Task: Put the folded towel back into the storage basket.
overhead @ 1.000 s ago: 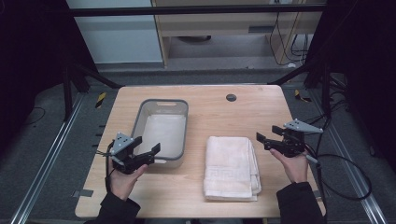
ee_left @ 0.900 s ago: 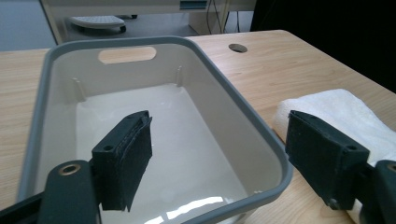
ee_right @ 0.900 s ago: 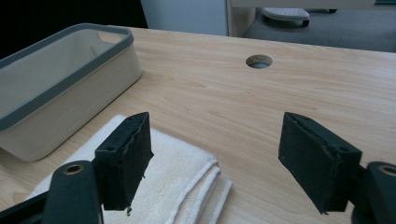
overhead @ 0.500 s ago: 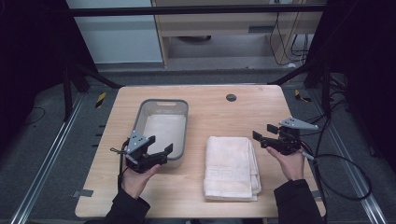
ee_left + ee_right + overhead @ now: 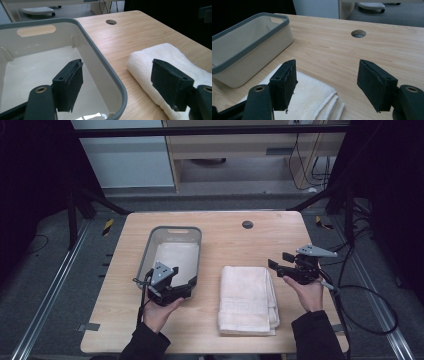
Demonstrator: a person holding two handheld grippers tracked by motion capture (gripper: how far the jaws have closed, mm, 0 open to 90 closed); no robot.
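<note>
A: High view. Where does the folded towel (image 5: 248, 300) lie?
B: Flat on the table (image 5: 225, 235), right of the grey-rimmed bin (image 5: 172, 251) and apart from it. The left gripper (image 5: 187, 285) sits over the bin's near right corner, pointing toward the towel. The right gripper (image 5: 280, 261) hovers just beside the towel's far right corner.

A: Left gripper view?
B: Jaws spread wide, nothing between them. One jaw hangs over the bin's pale interior, the other over the towel's near edge; the bin's rim runs through the gap. A round hole (image 5: 111, 22) sits in the tabletop beyond.

A: Right gripper view?
B: Jaws also spread, holding nothing. The towel's layered corner lies below the one jaw; bare wood lies under the other. The bin stands at the left, near the towel; whether they touch I cannot tell.
</note>
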